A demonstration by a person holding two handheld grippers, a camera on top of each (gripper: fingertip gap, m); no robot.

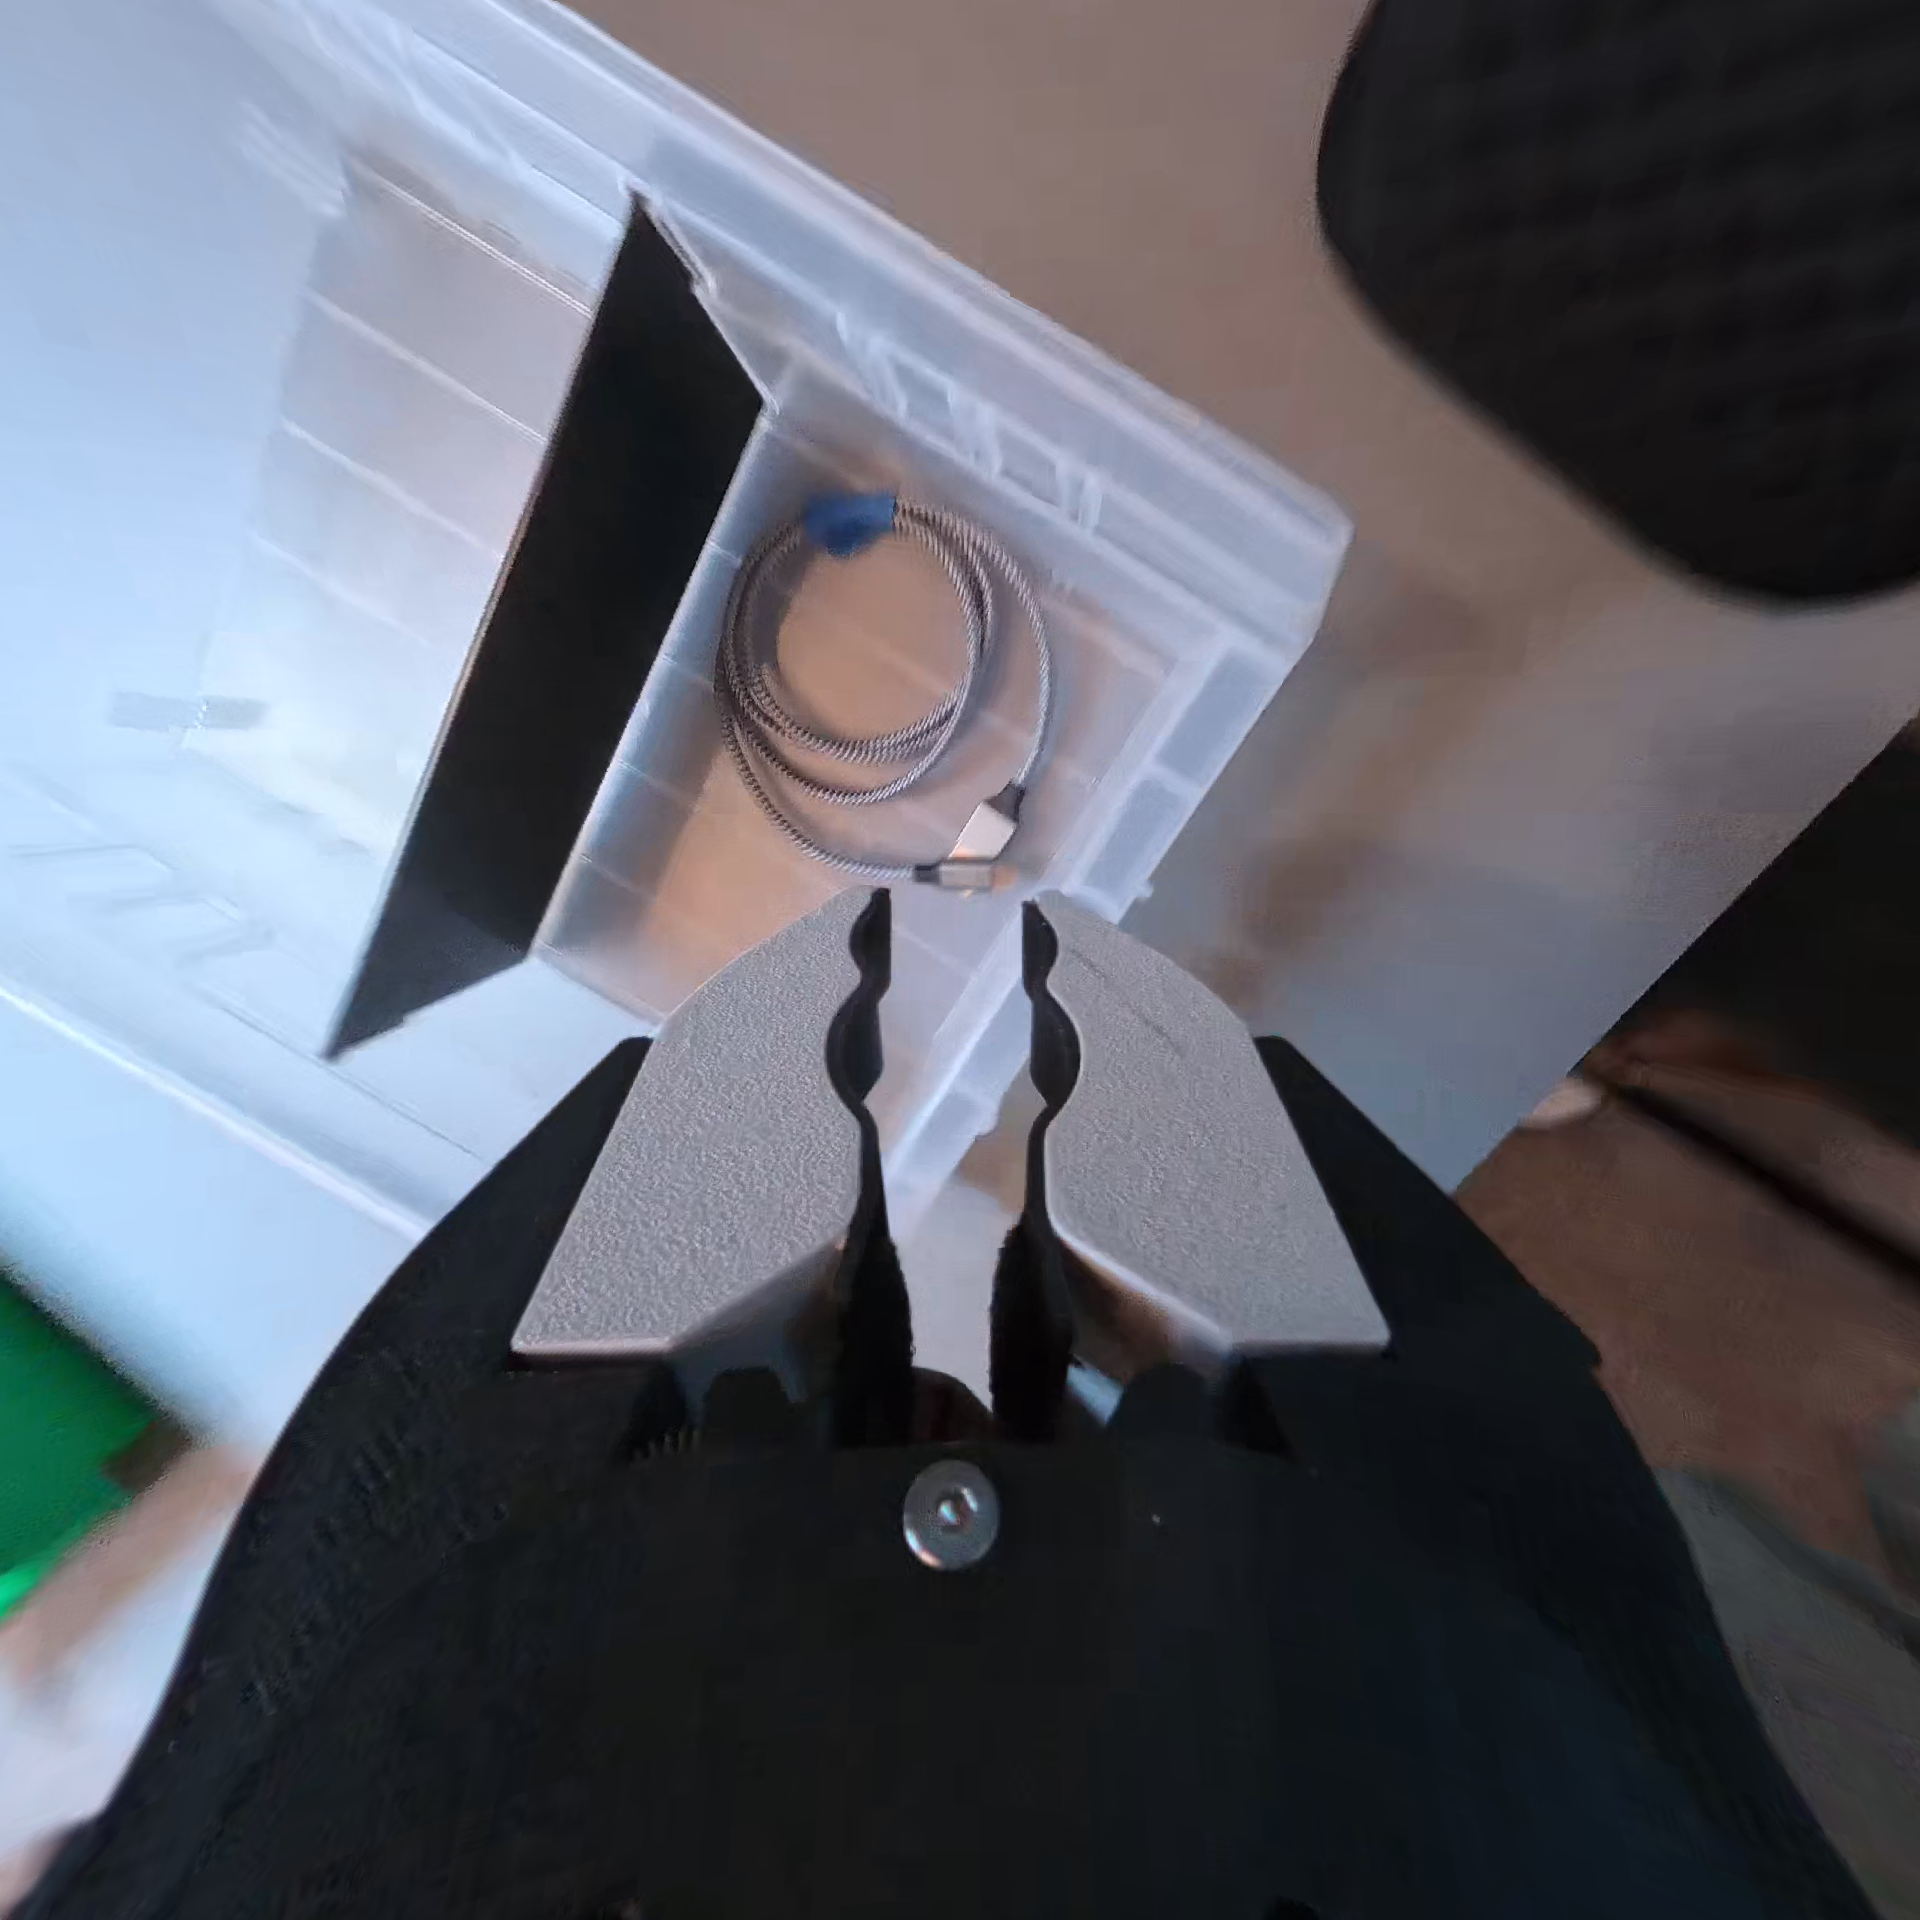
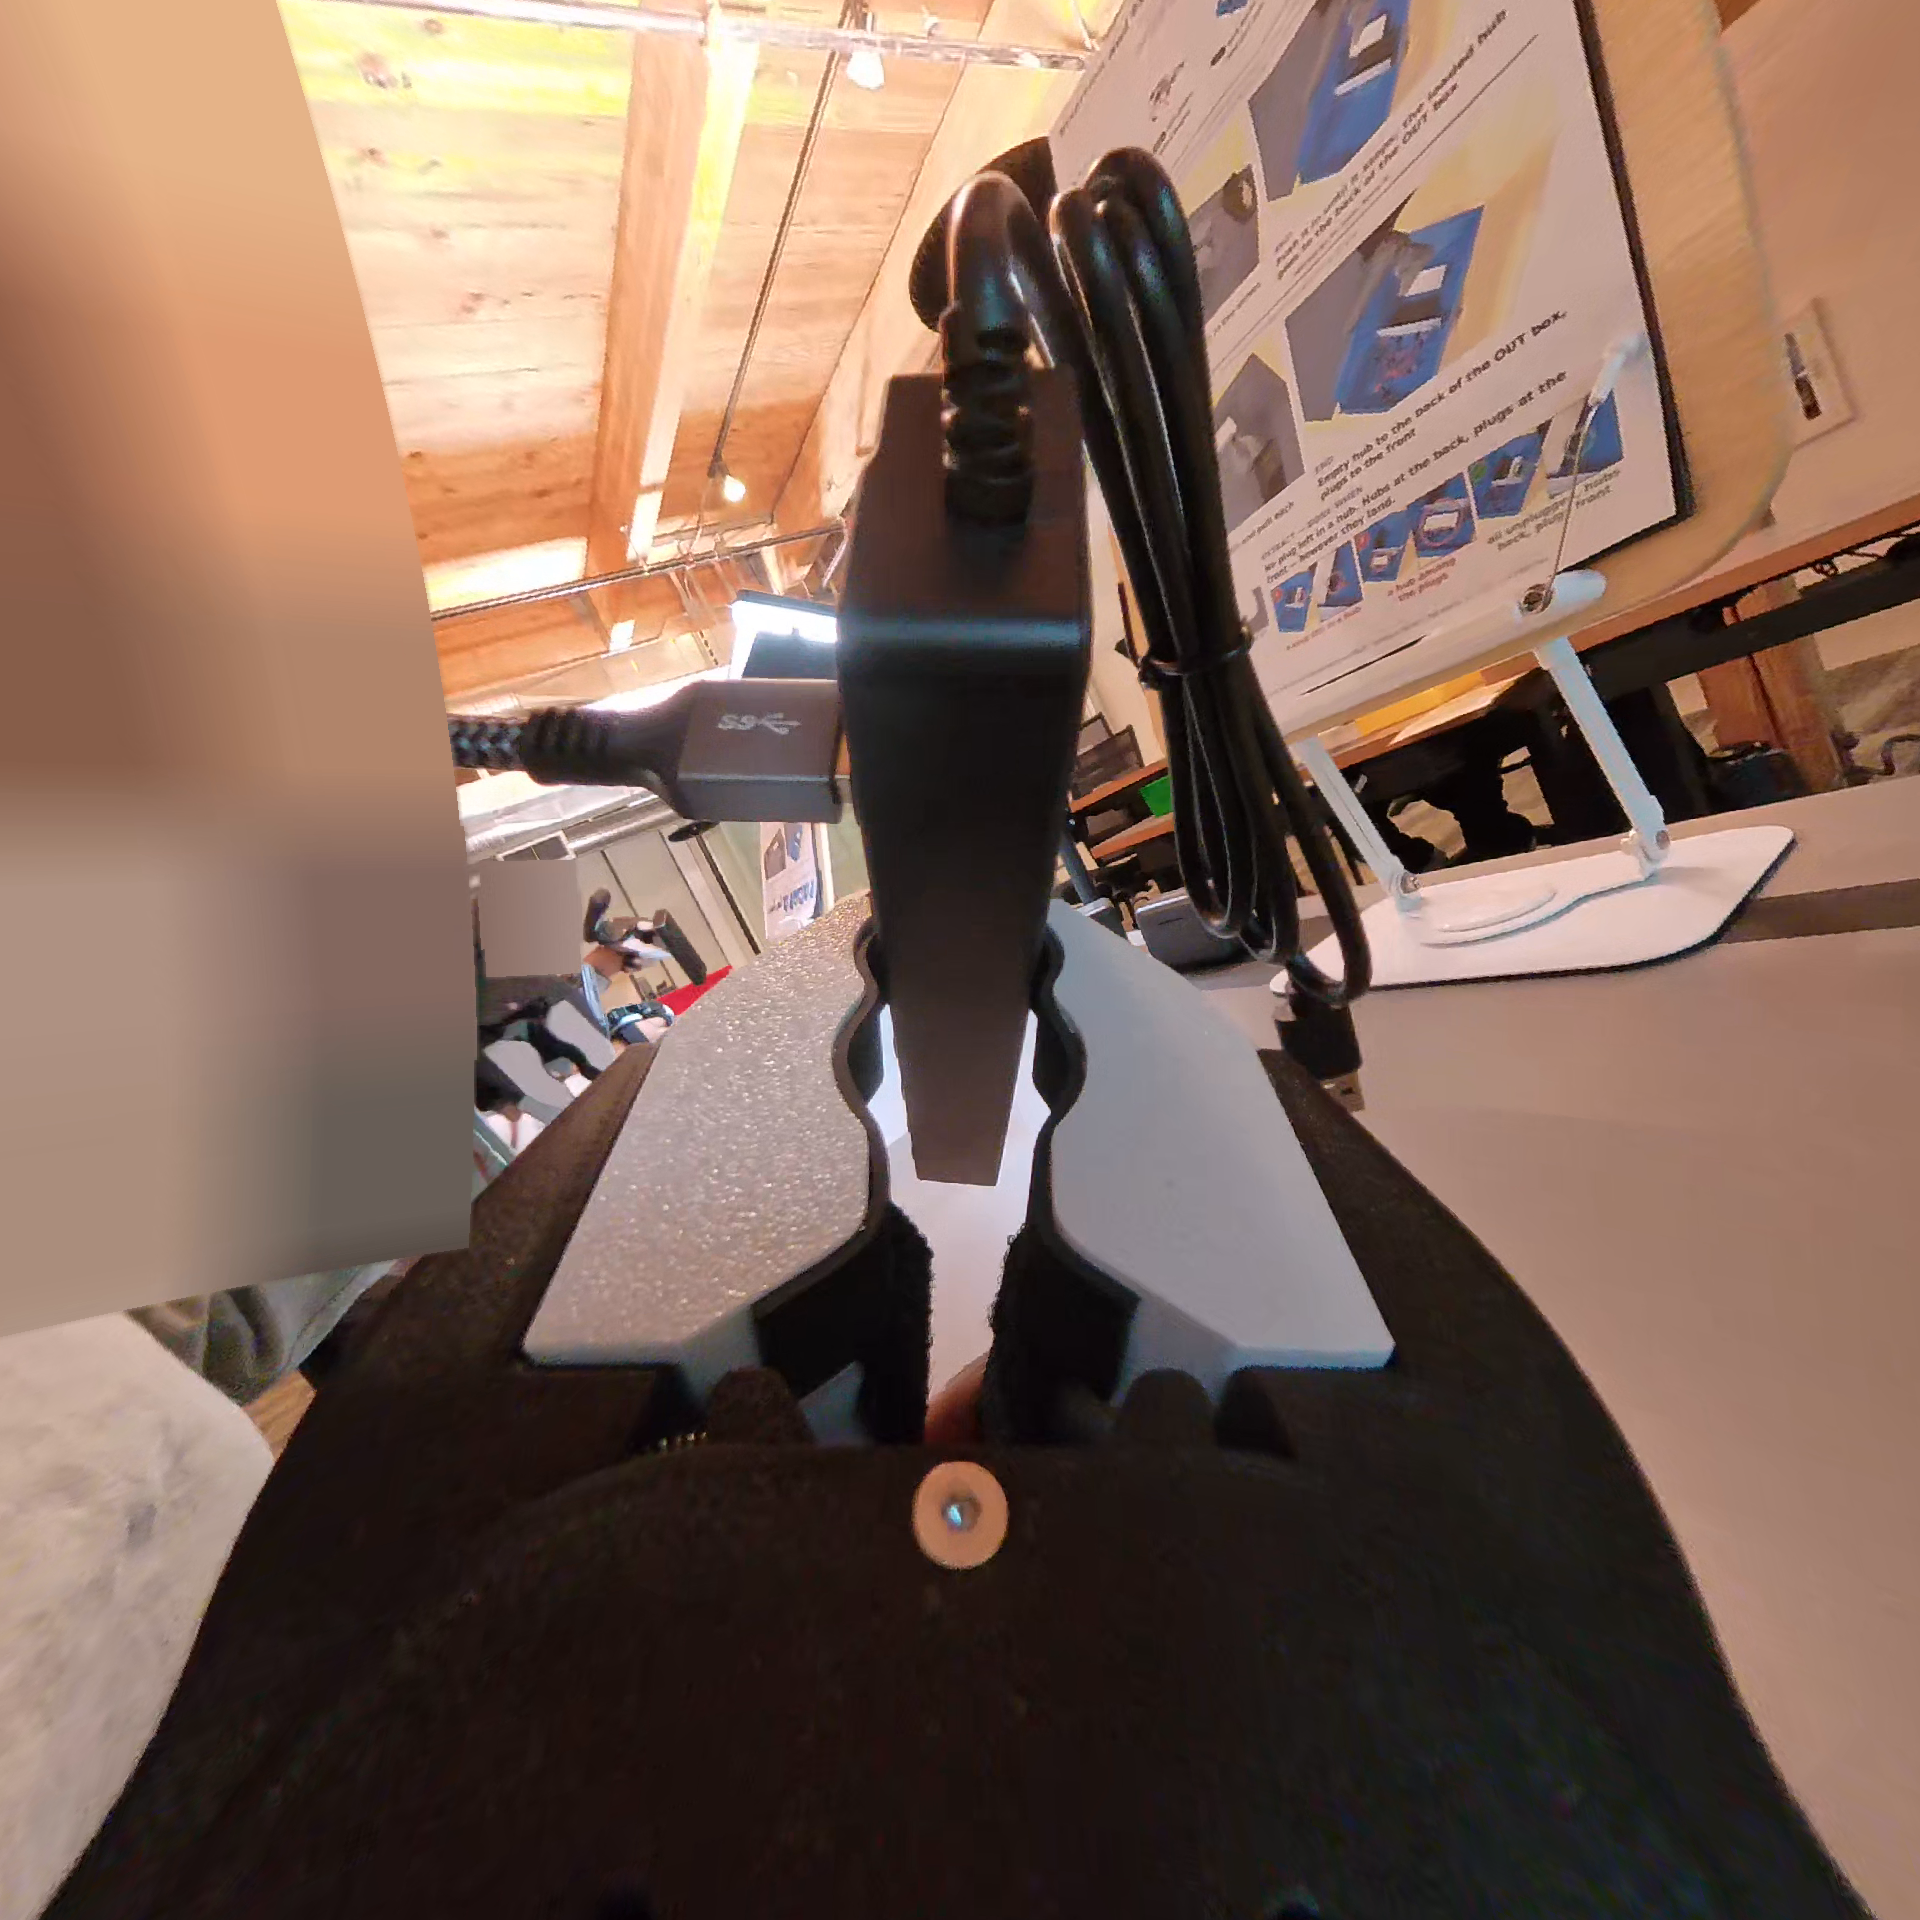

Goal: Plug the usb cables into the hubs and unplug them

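Bin point(image 1: 1195, 582) blurred; right claw point(image 2: 956, 966) hides hub point(image 2: 966, 727) base.

A: Right gripper point(image 2: 958, 971): jaws clamped on black hub point(image 2: 961, 727), held upright, narrow end down between the fingers.

B: Cables?

A: Grey braided USB plug point(image 2: 753, 750) seated in hub's left side. Hub's own black lead point(image 2: 1195, 582), bundled with a tie, hangs right. Poster on white stand point(image 2: 1558, 862) behind.

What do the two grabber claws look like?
Both look alike. The left gripper and right gripper each have two pale grey, grainy fingers with wavy black inner edges, set on a rough black body with one silver screw.
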